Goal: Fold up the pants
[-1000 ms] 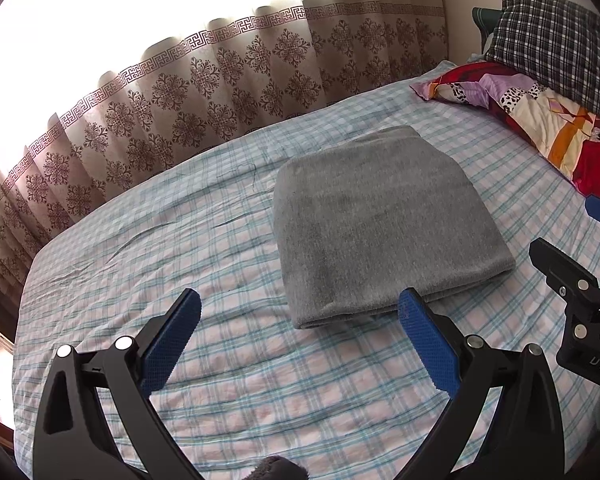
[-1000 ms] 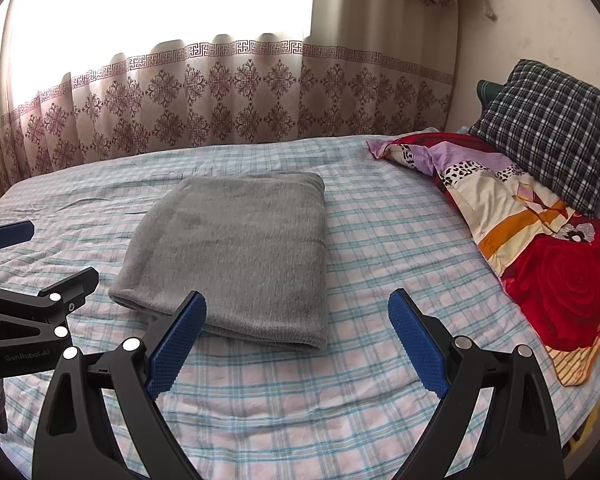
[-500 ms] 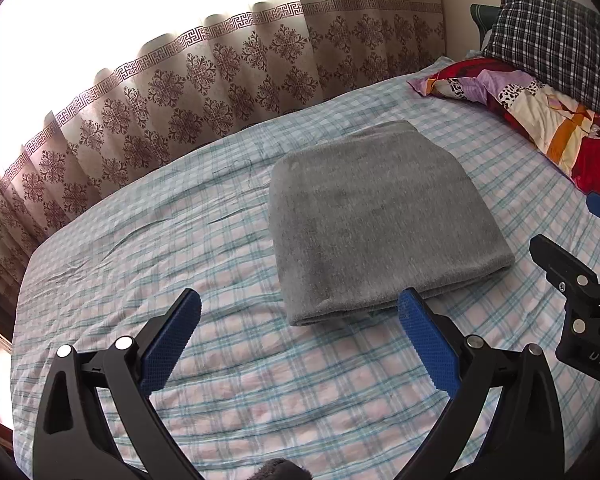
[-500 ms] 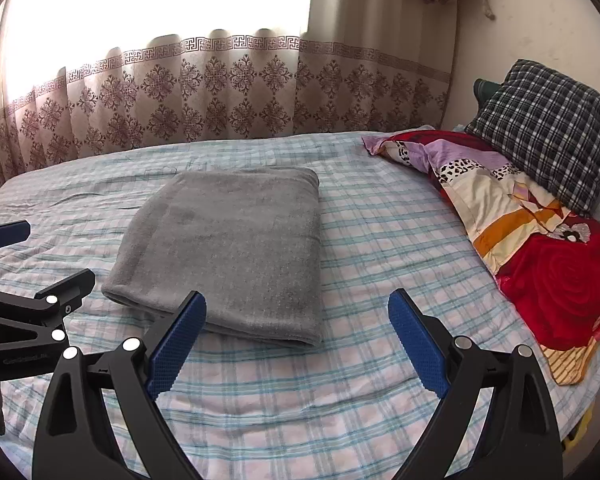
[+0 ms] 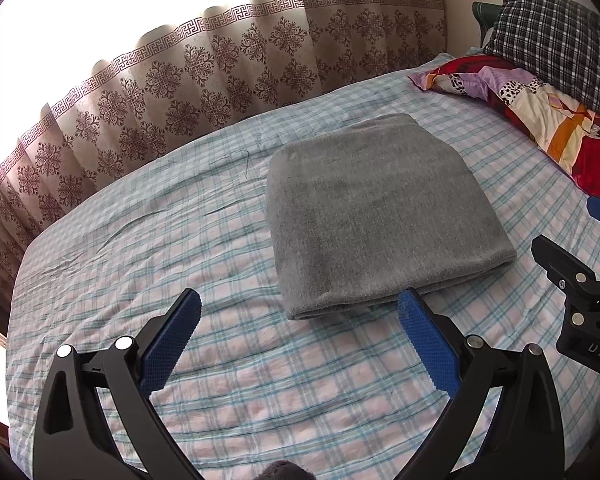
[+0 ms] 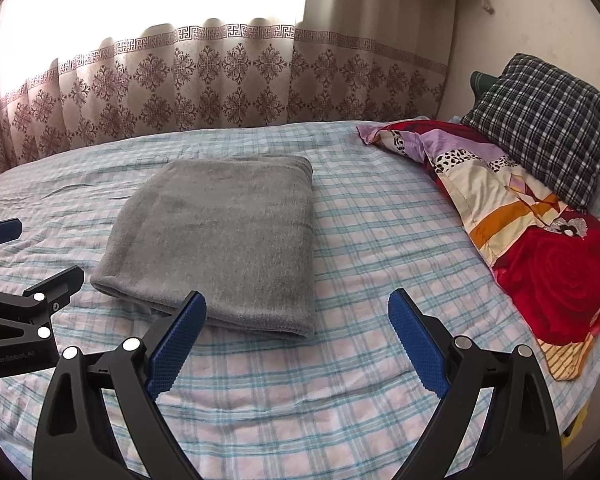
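Both tools hang spread wide, gripping nothing. From the left wrist, the left gripper (image 5: 298, 330) hovers short of folded grey pants (image 5: 380, 212) lying on the checked bedsheet (image 5: 140, 240). From the right wrist, the right gripper (image 6: 298, 330) hovers near the pants' front edge; a floral quilt (image 6: 520, 232) lies well apart.

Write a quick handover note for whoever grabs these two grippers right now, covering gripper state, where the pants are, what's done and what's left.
Left gripper: open, holding nothing, hovering short of the pants.
Right gripper: open, holding nothing, just off their near edge.
Grey pants: folded into a flat rectangle on the plaid bedsheet, clear of the floral quilt and checked pillow.
Done: folding looks complete.
Left: perhaps only tidy the edges, then withdraw.
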